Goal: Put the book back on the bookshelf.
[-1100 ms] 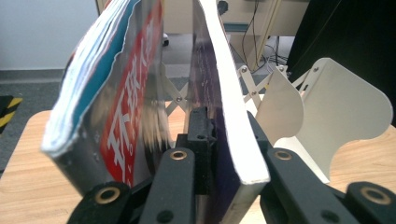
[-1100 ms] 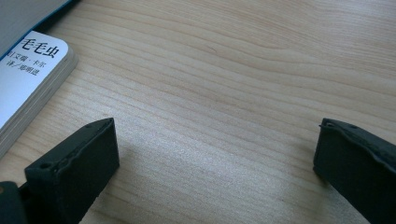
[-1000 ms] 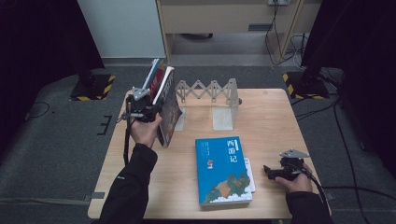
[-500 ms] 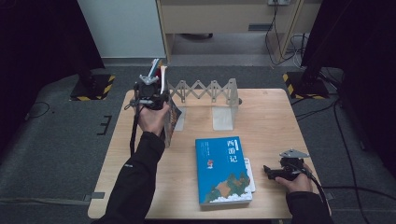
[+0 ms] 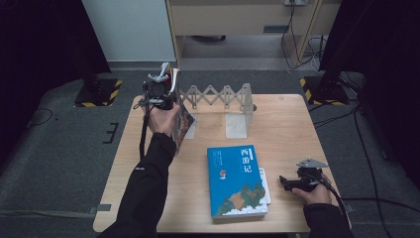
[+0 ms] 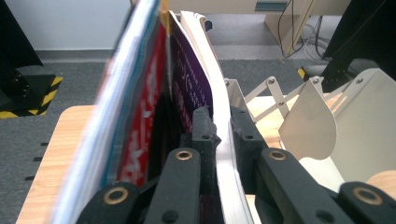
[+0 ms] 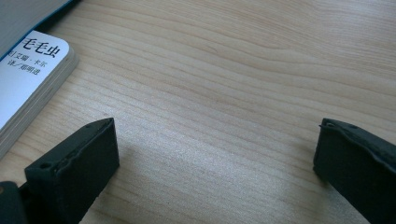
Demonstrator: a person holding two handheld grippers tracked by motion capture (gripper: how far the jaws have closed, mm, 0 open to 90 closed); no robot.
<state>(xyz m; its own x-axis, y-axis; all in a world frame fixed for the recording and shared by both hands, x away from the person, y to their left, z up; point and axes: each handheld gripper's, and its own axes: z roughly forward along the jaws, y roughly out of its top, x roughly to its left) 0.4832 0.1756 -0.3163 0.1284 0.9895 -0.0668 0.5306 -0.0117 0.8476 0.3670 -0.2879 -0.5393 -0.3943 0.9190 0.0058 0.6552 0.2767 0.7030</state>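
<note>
Both forearms wear long black sleeves: the left sleeve (image 5: 148,188) runs up the lower left of the high view, the right sleeve (image 5: 324,220) sits at the lower right corner. The left gripper (image 5: 158,91), at the upper left, is black with a pale grey three-cornered plate on top, and a thin black cable hangs from it. The right gripper (image 5: 297,181) is also black with a grey plate and a trailing black cable. In the left gripper view, the fingers (image 6: 203,128) are matte black blocks on black link arms with brass-ringed pivots and small dark screws. In the right gripper view, the fingers (image 7: 74,170) are plain black blocks with ridged edges.
</note>
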